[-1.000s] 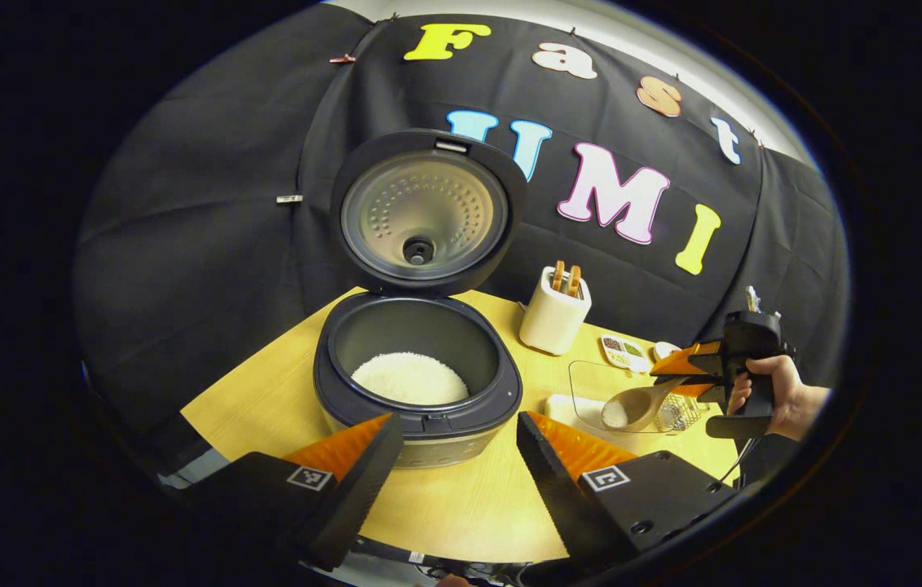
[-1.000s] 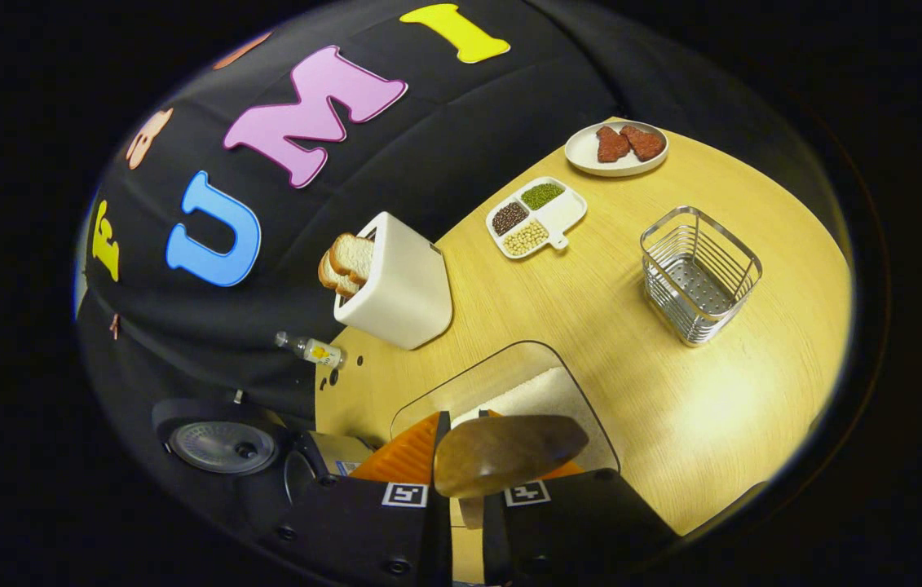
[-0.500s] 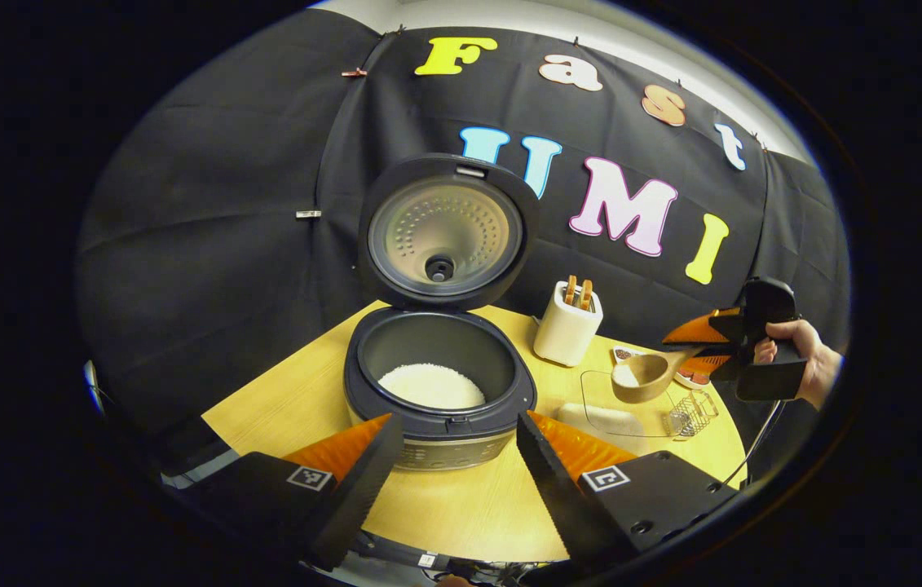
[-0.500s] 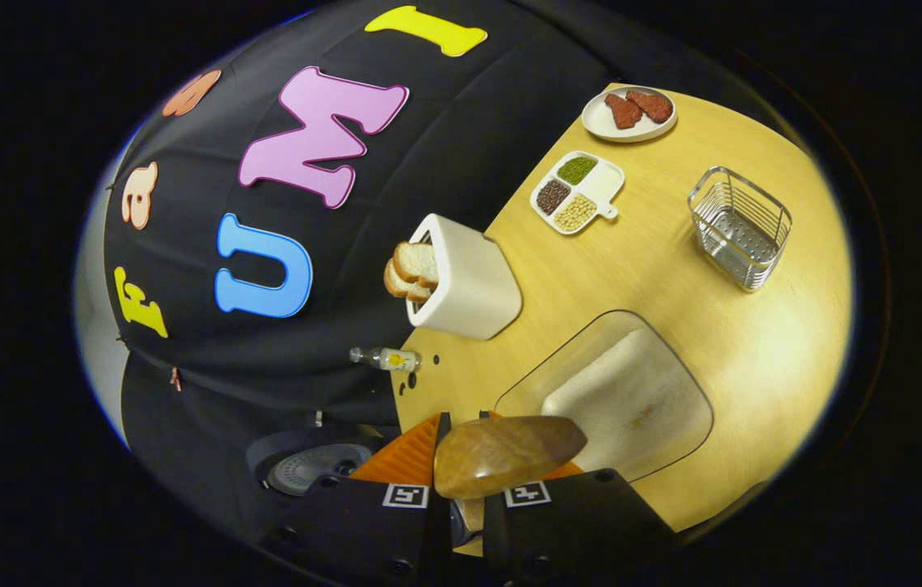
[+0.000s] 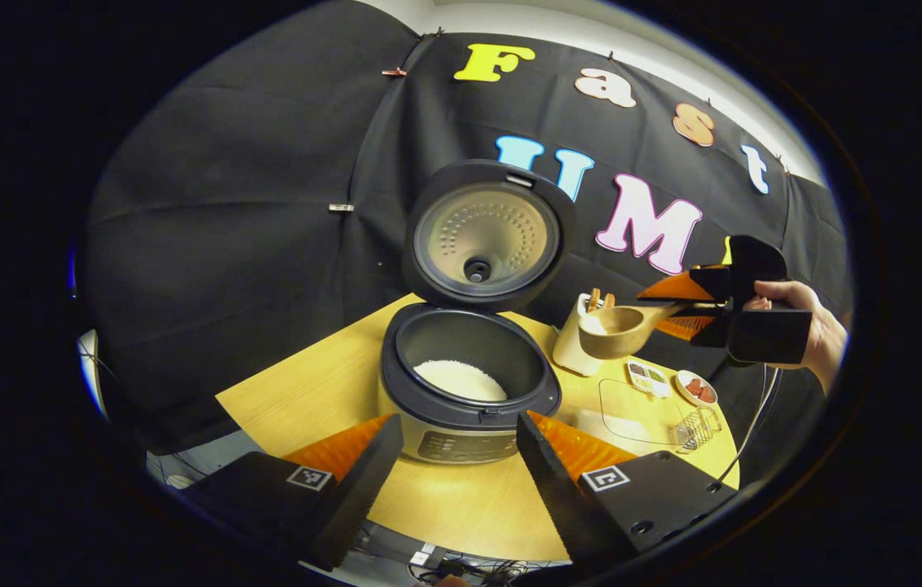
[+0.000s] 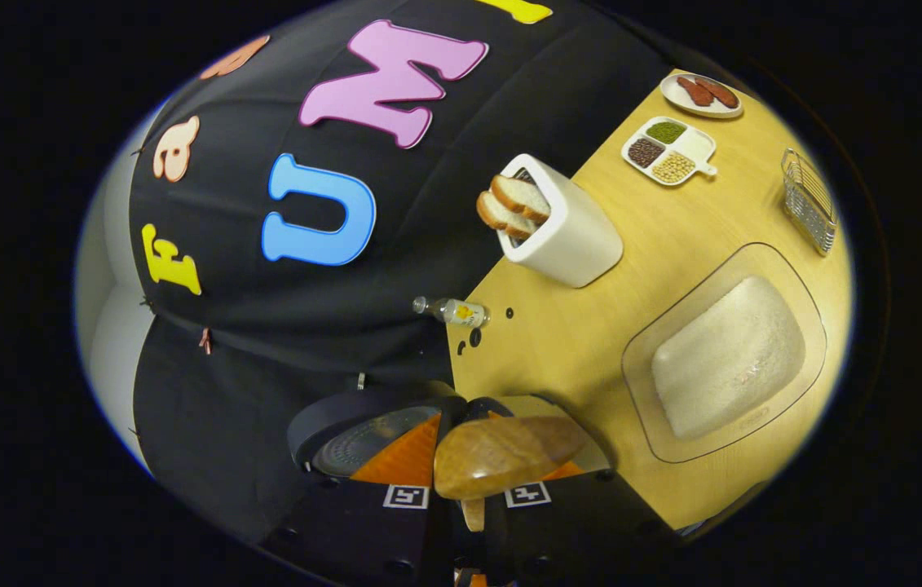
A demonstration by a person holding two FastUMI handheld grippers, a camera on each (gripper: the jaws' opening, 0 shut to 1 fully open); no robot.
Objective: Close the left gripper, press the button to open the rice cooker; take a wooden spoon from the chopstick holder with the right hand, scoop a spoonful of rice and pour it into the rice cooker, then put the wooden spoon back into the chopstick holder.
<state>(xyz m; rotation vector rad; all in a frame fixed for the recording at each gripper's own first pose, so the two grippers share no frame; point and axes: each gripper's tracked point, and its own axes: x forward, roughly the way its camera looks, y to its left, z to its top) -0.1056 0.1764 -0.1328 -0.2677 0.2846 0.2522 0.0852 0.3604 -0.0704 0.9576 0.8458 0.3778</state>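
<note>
Rice (image 5: 459, 378) lies white in our open dark round rice cooker (image 5: 469, 383) on the yellow wooden table (image 5: 461, 505). Our right gripper (image 5: 677, 303) clenches the wooden spoon (image 5: 614, 330) aloft beside it; our left gripper (image 5: 459, 456) hangs released. We find no readable labels.

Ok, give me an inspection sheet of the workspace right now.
Surface: light wooden table.
Job's things: black rice cooker open, rice inside; wooden spoon carrying rice; clear glass rice dish; wire mesh chopstick holder.
Clutter: white toaster with bread; divided bean tray; plate; small bottle.
Grippers: left gripper open; right gripper shut on spoon handle.
Cables: one below right gripper.
Surroundings: black cloth wall.
</note>
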